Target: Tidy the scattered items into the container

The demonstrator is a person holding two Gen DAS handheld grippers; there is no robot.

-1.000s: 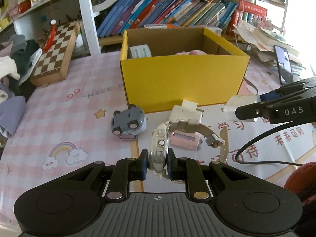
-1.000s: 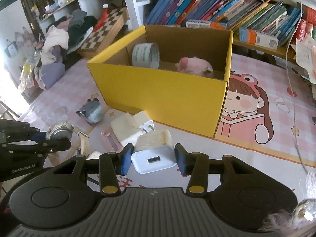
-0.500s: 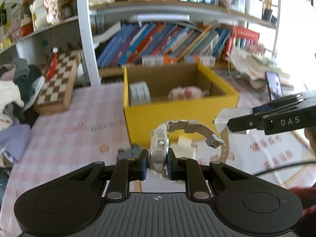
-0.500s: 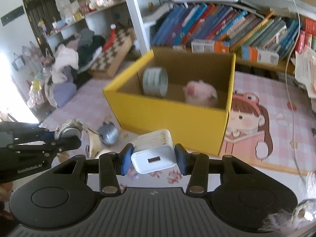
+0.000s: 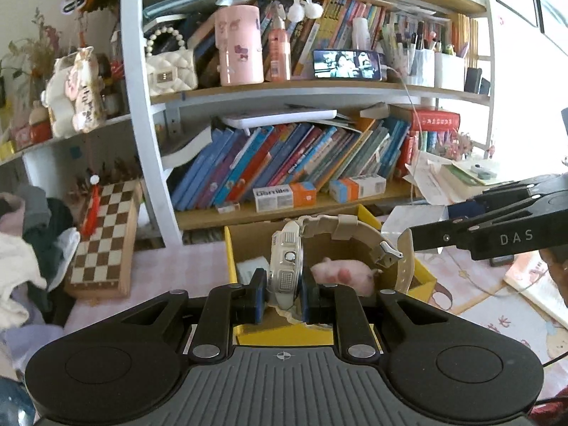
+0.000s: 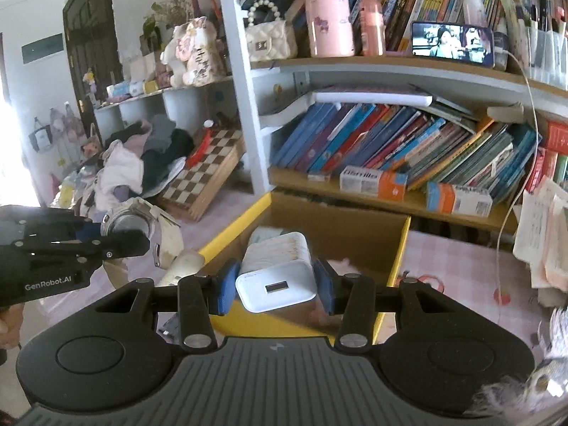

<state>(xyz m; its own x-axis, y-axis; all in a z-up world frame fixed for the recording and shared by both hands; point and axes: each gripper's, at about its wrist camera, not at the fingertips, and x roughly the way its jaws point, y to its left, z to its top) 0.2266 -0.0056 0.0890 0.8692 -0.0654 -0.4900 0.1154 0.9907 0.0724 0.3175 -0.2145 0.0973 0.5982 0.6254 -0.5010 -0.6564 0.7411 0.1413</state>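
Beyond the claws stood a white-framed bookshelf with wooden boards. Its lower shelf held a row of leaning books with small orange-and-white cartons in front. The upper shelf carried a pink cylinder, a quilted cream handbag and a phone showing video. Off to the left of the claws, a folding chessboard leaned against the shelving beside a heap of clothes. Further left a dark door stood in a pale wall. Bright daylight washed in from the far right and far left. A pink checked tablecloth covered the table.
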